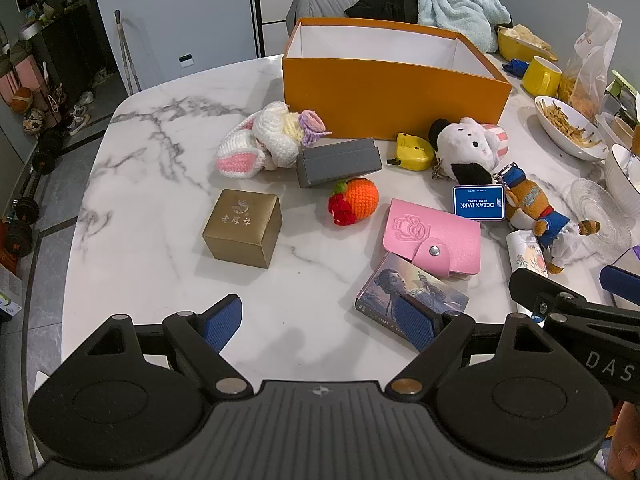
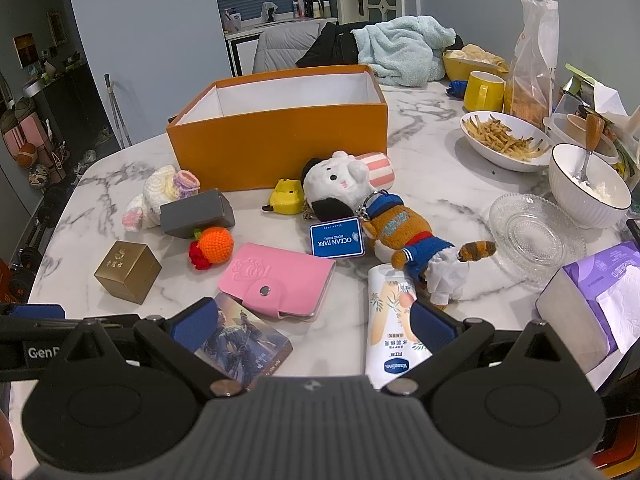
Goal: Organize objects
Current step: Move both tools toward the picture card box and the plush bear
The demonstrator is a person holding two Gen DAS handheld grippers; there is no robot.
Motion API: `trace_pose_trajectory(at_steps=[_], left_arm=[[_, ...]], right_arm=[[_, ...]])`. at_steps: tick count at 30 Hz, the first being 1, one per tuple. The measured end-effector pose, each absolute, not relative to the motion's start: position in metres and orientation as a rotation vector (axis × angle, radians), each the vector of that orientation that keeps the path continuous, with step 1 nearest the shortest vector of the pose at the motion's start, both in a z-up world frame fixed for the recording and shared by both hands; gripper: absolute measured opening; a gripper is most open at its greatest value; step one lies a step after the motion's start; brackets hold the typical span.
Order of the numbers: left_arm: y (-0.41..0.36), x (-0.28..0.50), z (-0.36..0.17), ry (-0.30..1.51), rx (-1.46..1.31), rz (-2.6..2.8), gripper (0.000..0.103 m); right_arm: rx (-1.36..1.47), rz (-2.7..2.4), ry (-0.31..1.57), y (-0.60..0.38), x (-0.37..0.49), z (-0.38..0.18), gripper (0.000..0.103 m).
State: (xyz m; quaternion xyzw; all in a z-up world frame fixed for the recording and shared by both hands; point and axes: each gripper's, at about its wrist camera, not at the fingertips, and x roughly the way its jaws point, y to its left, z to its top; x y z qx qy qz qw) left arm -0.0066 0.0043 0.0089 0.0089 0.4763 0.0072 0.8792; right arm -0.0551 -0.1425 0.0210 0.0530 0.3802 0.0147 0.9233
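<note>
Left gripper [image 1: 320,322]: jaws spread wide, holding nothing, over the desk's near edge.
Right gripper [image 2: 312,322]: jaws spread wide, holding nothing, at the near edge; a card pack [image 2: 244,340] and a tube [image 2: 390,320] lie between its fingers.
Wallet [image 1: 434,236]: pink, touching the card pack's far end.
Gold box [image 1: 244,226]: toward the left edge, apart from the rest.
Toys: crochet orange [image 1: 354,200], grey case [image 1: 338,162], bunny [image 1: 266,140], plush [image 1: 466,146], mid-desk.
Orange box [image 1: 394,104]: open, toward the far edge.
</note>
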Motion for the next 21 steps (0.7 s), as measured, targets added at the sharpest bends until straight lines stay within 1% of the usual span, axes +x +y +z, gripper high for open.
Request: trace_pose_trajectory(at_steps=[21], left_arm=[[0.0042, -0.0086, 0.0152, 0.984, 0.024, 0.008, 0.099]], right_arm=[[0.092, 0.032, 0.761, -0.1406, -0.0600, 0.0254, 0.102]])
